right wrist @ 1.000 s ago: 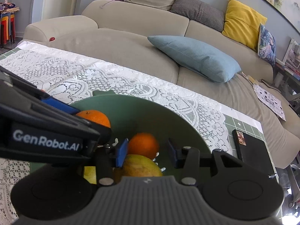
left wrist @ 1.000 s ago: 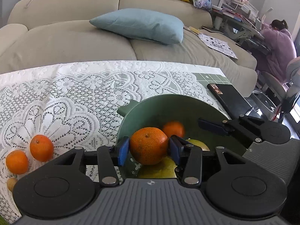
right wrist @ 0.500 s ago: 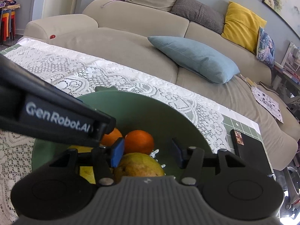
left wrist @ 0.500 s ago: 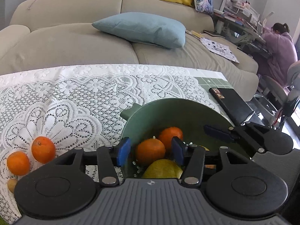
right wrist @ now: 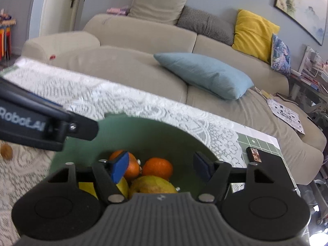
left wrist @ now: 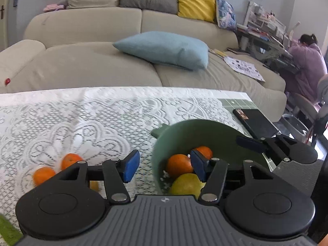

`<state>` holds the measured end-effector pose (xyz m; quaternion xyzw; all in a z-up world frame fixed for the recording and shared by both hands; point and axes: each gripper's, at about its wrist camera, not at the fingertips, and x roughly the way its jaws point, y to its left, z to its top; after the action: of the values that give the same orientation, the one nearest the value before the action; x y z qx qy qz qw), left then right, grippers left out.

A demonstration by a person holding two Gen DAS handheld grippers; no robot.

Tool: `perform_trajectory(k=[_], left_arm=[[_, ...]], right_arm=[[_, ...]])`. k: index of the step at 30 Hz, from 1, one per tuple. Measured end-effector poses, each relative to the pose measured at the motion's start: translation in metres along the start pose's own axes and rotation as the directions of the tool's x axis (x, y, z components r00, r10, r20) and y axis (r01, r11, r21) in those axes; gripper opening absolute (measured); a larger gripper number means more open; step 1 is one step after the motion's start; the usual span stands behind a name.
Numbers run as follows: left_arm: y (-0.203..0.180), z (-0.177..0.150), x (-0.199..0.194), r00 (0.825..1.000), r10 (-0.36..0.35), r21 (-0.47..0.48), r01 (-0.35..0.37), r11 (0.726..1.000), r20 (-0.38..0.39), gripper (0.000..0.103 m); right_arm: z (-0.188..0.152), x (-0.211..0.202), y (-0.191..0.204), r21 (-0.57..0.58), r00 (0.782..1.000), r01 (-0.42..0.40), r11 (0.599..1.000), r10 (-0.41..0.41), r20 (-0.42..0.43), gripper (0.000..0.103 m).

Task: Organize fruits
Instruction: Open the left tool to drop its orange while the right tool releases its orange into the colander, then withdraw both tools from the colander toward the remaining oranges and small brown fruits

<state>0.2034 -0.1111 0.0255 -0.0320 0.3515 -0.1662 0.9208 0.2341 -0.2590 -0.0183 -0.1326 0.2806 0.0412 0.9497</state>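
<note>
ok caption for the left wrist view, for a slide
Left gripper opening, empty, beside green bowl of fruit.

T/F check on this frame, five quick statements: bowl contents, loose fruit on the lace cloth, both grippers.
1. The green bowl holds two oranges and a yellow-green pear. True.
2. The left gripper is clamped on an orange. False: its jaws are opening with nothing between them.
3. Two oranges lie on the lace tablecloth left of the bowl. True.
4. The right gripper holds the pear. False: its jaws are opening and empty, with the pear lying below in the bowl.
5. The black box sits inside the bowl. False: it lies on the table beyond the bowl's right side.
</note>
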Motion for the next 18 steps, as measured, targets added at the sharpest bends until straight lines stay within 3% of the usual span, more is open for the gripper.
perform_trajectory(k=[4,10,18], left_arm=[[0.012,-0.002,-0.015,0.999,0.015,-0.02,-0.014,1.0,0.033,0.067],[0.029,-0.01,-0.034,0.991,0.111,0.007,-0.112,0.994,0.076,0.069],[0.065,-0.02,-0.053,0.977,0.19,-0.012,-0.19,0.982,0.1,0.069]], right_arm=[[0.004,-0.012,0.009,0.017,0.997,-0.018,1.0,0.017,0.072,0.072],[0.011,-0.028,0.028,0.017,0.985,-0.044,0.999,0.041,0.165,0.075],[0.016,-0.04,0.056,0.017,0.963,-0.101,0.995,0.093,0.252,0.081]])
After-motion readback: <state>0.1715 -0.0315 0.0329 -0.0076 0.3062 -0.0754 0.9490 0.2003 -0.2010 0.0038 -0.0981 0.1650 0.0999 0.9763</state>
